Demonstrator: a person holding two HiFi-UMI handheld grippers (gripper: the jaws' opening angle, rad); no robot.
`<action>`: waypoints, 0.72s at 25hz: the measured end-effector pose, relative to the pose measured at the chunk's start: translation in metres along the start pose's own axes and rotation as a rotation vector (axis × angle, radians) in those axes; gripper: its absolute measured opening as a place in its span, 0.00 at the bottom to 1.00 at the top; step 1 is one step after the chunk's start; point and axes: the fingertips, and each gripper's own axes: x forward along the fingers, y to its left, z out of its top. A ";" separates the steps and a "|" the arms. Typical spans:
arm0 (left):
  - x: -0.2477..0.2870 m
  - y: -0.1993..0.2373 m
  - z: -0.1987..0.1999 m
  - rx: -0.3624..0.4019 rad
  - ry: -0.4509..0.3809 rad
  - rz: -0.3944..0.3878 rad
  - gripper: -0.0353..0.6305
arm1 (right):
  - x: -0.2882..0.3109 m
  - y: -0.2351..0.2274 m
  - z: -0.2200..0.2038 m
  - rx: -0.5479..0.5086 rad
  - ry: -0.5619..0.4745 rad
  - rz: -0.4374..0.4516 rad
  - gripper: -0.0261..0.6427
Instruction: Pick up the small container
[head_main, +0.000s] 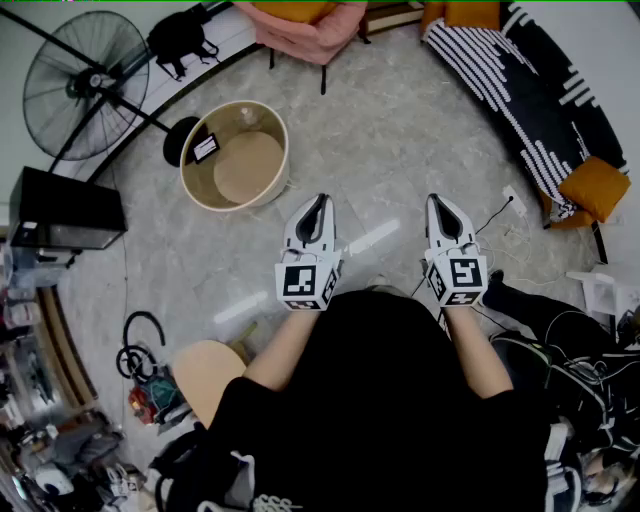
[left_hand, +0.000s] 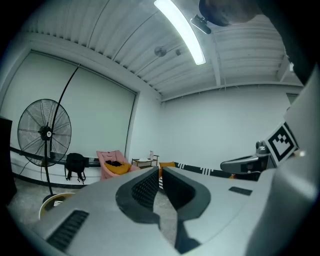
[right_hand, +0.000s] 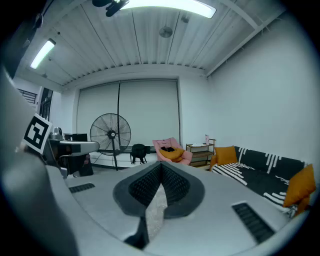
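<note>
A small clear container (head_main: 249, 117) stands at the far side of a round beige rimmed table (head_main: 270, 180), beside a black phone-like thing (head_main: 203, 147). My left gripper (head_main: 320, 201) is held out in front of the person's body, to the right of that table and apart from it; its jaws are shut with nothing between them. My right gripper (head_main: 438, 200) hangs parallel to it, also shut and empty. In the left gripper view the jaws (left_hand: 160, 171) meet at the tips, and the same in the right gripper view (right_hand: 161, 165). The container is hidden in both gripper views.
A standing fan (head_main: 85, 85) and a black box (head_main: 62, 210) are at the left. A pink chair (head_main: 305, 30) stands at the back and a black-and-white striped sofa (head_main: 530, 90) with orange cushions at the right. Cables (head_main: 560, 360) and clutter lie near the person's feet.
</note>
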 end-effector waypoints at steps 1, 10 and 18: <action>-0.002 -0.001 0.000 0.000 -0.002 -0.001 0.11 | -0.002 0.002 -0.001 0.000 -0.001 0.002 0.06; -0.004 -0.019 -0.010 0.012 0.008 0.010 0.11 | -0.018 -0.009 -0.007 0.022 -0.026 0.013 0.06; 0.004 -0.037 -0.033 0.017 0.058 0.031 0.11 | -0.019 -0.034 -0.035 0.051 0.005 0.043 0.06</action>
